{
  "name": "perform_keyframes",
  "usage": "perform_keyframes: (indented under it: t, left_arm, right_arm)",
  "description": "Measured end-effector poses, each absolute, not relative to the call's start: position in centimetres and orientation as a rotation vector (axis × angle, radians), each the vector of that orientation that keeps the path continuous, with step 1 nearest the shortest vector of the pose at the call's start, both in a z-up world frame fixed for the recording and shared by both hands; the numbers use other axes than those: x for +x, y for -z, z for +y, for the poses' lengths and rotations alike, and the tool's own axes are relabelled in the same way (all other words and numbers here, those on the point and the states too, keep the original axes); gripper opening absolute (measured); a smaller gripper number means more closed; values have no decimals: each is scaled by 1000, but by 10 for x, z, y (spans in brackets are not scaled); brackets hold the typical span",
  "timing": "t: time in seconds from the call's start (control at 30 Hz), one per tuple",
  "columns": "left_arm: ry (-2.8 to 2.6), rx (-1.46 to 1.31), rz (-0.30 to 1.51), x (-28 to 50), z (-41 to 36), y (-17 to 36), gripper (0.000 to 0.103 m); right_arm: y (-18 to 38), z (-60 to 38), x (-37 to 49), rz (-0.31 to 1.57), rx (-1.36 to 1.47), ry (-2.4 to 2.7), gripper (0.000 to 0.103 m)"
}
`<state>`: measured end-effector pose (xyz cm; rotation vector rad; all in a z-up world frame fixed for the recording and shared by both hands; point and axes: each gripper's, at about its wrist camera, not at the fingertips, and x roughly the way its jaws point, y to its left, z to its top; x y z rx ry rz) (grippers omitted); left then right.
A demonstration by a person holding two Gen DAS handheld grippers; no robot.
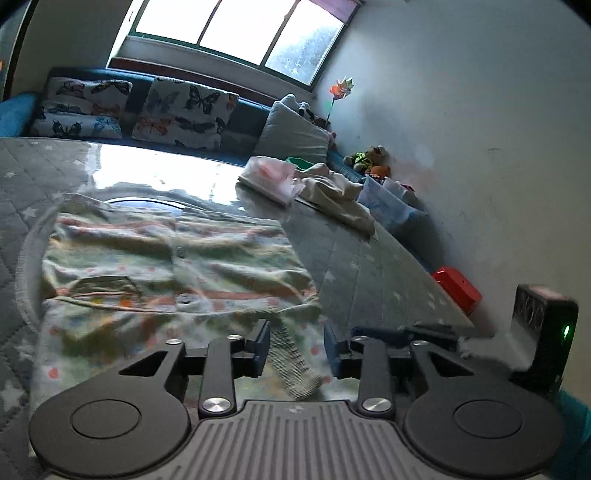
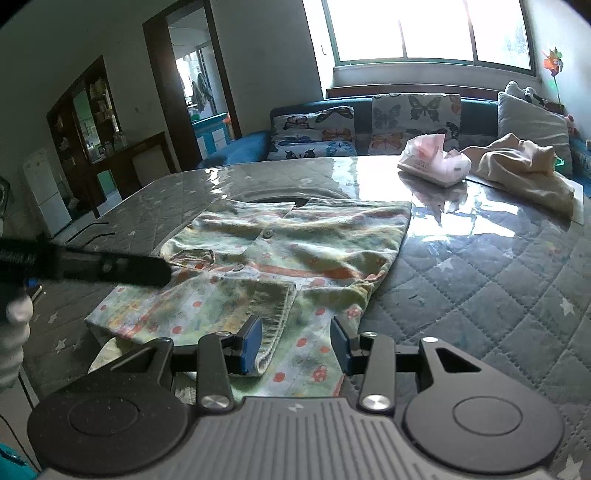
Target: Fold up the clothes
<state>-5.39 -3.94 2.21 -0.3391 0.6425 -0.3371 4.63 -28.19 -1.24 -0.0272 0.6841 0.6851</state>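
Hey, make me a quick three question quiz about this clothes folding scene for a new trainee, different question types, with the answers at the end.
1. True or false: the right gripper is open above the patterned shirt.
2. Which lies beside the beige garment at the table's far end? A) pink packet B) kettle C) shoe
3. Fill in: the shirt's ribbed sleeve cuff shows between the open fingers of the ____ gripper.

Key: 1 true; 2 A; 3 left.

You work in a lived-in family living room, where a blue sofa (image 2: 243, 147) with butterfly cushions (image 2: 415, 122) sits under a bright window (image 2: 424, 29), stuffed toys (image 1: 367, 157) line the wall and a doorway (image 2: 199, 85) opens to another room.
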Motion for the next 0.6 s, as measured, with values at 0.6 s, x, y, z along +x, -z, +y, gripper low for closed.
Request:
perform_keyframes:
  t: [0.6]
  left_arm:
    - [49,-379,734,-45,71,28,22]
  right_arm:
    - [33,-203,69,741,-146,-835,47]
